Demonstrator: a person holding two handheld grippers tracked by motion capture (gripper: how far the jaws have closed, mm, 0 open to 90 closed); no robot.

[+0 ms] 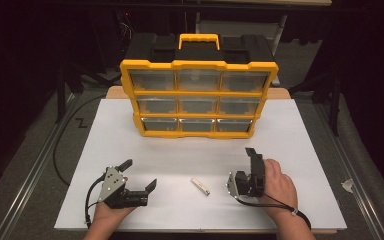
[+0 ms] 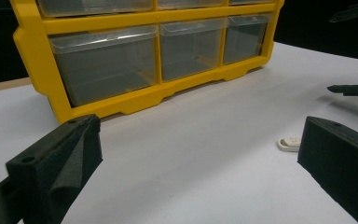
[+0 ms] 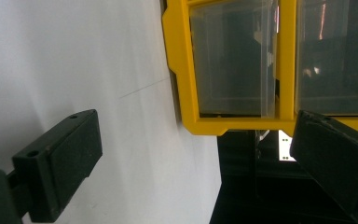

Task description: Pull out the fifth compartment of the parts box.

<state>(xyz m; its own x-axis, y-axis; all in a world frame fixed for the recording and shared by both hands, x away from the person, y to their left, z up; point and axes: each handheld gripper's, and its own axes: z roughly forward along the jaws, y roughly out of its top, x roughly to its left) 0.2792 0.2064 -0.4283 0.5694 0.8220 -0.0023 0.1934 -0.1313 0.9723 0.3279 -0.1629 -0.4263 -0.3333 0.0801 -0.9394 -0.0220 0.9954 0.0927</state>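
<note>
We note a white tabletop [image 1: 130, 130] in a dark room. Left gripper [image 1: 141, 176] and right gripper [image 1: 241, 162] rest wide open, empty, flanking a small white piece [image 1: 200, 186].

Dim, soft overhead lighting; surroundings black. White table [image 1: 290, 135] brightest. Mild glare on clear drawers [image 2: 102, 60]. Near jaws blurred at 6 o'clock.

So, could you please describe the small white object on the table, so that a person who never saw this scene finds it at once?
Start at the yellow drawer organizer standing at the back of the white table. Come toward the near edge, to the space between the left tool and the right tool. There lies a small, flat white stick, the one loose thing on the sheet, pale where both tools are black.
</note>
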